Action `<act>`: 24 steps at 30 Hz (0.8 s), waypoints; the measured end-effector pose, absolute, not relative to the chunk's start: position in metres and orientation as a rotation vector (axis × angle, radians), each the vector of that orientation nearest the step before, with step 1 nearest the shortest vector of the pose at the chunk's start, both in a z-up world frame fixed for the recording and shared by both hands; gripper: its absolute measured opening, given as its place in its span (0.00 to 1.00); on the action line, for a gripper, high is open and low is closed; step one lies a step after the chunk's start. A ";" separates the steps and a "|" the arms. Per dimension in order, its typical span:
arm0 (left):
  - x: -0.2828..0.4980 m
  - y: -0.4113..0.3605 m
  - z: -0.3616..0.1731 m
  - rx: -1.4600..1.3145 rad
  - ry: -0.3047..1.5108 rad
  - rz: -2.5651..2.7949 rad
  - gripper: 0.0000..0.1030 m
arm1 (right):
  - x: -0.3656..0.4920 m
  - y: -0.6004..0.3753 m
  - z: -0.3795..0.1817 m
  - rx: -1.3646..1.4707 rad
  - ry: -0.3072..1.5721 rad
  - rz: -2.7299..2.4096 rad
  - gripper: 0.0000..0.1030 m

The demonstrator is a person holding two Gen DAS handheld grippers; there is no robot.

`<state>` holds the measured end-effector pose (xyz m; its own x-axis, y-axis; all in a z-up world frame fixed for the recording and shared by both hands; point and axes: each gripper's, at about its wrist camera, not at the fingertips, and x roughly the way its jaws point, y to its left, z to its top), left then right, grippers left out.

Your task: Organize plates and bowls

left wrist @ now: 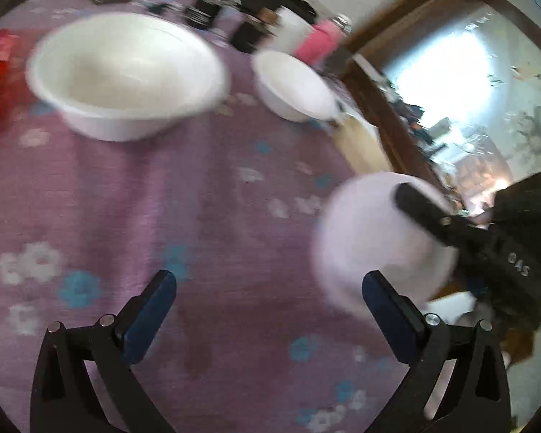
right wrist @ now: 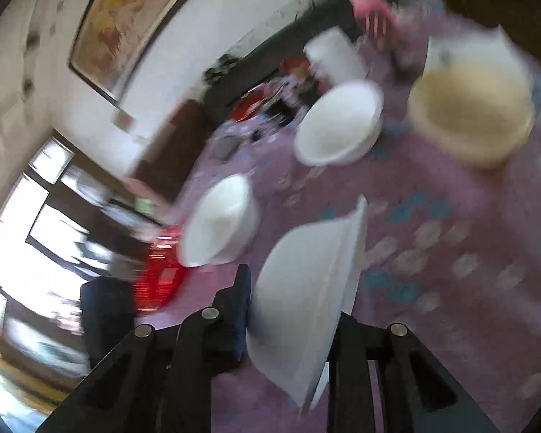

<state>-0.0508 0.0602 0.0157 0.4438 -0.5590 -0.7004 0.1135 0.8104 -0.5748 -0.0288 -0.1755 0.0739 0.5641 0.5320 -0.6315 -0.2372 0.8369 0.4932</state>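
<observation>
Left wrist view: your left gripper (left wrist: 268, 288) hovering over purple tablecloth (left wrist: 198, 216), fingers wide apart, gripping nothing. Large white bowl (left wrist: 126, 75) and smaller bowl (left wrist: 294, 88) sitting beyond. Your right gripper (left wrist: 420, 209) carrying tilted white bowl (left wrist: 371, 241).

Right wrist view: fingers clamping carried bowl (right wrist: 306, 299) by rim, above cloth. Beige bowl (right wrist: 472, 115) resting far right.

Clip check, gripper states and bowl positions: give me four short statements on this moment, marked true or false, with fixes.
1. The right gripper holds a white bowl. True.
2. The left gripper is shut on a bowl. False: it is open and holds nothing.
3. The large white bowl rests on the purple floral tablecloth. True.
4. The held bowl sits level. False: it is tilted steeply.
</observation>
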 end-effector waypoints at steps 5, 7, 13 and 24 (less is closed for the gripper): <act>-0.070 0.095 0.042 -0.367 0.905 -0.274 1.00 | -0.037 -0.097 0.087 0.029 0.860 0.479 0.24; -0.077 0.110 0.054 -0.322 0.842 -0.188 1.00 | -0.043 -0.086 0.082 0.002 0.885 0.551 0.24; -0.095 0.141 0.083 -0.226 0.719 -0.026 1.00 | -0.045 -0.064 0.074 0.107 0.938 0.676 0.46; -0.074 0.133 0.072 -0.309 0.823 -0.131 1.00 | -0.035 -0.147 0.072 0.204 0.886 0.339 0.77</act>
<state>-0.0737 0.1328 0.0719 0.6747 -0.2340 -0.7001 -0.0043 0.9472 -0.3207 -0.0354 -0.1473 0.0715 0.5839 0.3717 -0.7217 -0.2044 0.9277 0.3124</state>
